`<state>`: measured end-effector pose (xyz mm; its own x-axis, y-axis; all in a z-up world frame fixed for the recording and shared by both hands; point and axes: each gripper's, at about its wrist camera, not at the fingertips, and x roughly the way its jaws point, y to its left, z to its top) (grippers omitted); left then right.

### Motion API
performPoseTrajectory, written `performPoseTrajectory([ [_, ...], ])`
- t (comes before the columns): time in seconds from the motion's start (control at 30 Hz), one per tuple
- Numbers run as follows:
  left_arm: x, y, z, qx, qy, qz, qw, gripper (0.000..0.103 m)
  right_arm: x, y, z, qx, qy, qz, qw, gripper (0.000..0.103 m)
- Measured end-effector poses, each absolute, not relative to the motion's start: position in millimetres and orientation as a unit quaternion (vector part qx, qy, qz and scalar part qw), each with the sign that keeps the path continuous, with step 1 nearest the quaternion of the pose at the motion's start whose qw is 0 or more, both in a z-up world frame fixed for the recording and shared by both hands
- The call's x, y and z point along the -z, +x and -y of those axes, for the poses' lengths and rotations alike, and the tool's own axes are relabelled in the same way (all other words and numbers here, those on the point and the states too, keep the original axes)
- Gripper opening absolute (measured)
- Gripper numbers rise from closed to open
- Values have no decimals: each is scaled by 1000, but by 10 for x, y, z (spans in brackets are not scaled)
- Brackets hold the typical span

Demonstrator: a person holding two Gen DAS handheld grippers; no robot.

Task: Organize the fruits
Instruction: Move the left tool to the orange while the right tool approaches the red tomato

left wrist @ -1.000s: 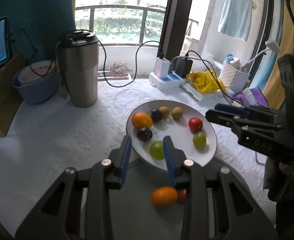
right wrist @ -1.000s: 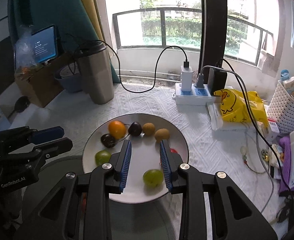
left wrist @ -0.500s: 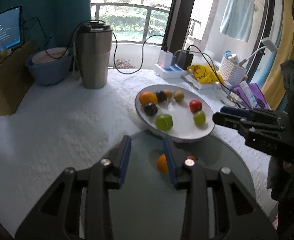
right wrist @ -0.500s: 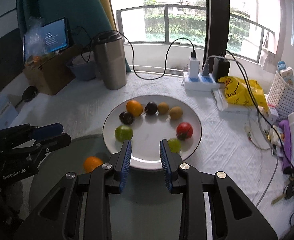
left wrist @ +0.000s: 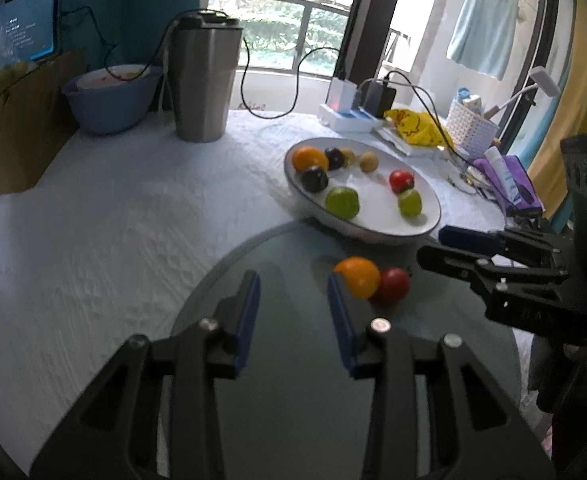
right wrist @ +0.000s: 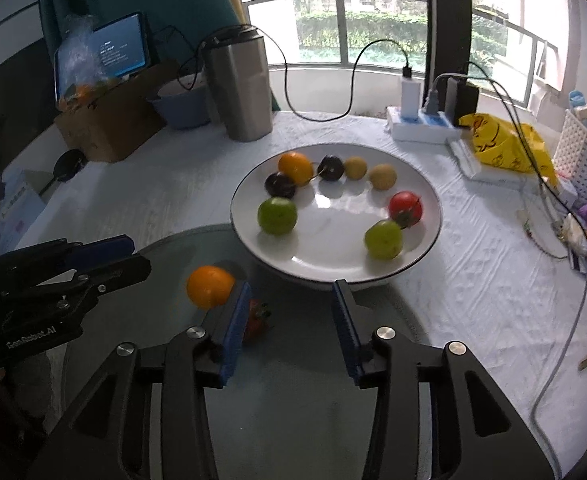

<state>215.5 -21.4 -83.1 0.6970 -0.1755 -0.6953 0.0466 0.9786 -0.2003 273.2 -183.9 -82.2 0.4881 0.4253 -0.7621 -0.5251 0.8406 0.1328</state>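
Observation:
A white plate [right wrist: 333,232] holds an orange, two dark plums, two brownish fruits, a red tomato and two green fruits. In front of it lies a round glass disc [right wrist: 293,380] with a loose orange [right wrist: 209,286] and a red tomato [right wrist: 259,316] on it. My right gripper [right wrist: 291,286] hangs over the disc with its jaws opening and nothing between them; the tomato sits just outside its left finger. My left gripper [left wrist: 292,280] is also opening slightly with nothing between its jaws, and the orange [left wrist: 357,277] and tomato [left wrist: 393,283] lie just right of its right finger.
At the back stand a steel tumbler [right wrist: 239,88], a blue bowl [right wrist: 181,108] and a cardboard box [right wrist: 109,128]. A power strip [right wrist: 421,128] with trailing cables, a yellow bag [right wrist: 501,144] and a white basket [right wrist: 581,152] crowd the right side.
Both grippers have drawn back from the plate and sunk toward the glass disc. The right jaws have widened. The orange and tomato on the disc have stayed put.

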Motion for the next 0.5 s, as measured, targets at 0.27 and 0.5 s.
performPoseTrajectory([
  [0.27, 906, 2153, 179, 63, -92, -393, 913, 43, 965, 2718, 1729, -289, -56, -440, 849, 45],
  [0.5, 918, 2187, 180, 64, -91, -396, 911, 46, 1023, 2721, 1650, -296, -62, -446, 842, 45],
])
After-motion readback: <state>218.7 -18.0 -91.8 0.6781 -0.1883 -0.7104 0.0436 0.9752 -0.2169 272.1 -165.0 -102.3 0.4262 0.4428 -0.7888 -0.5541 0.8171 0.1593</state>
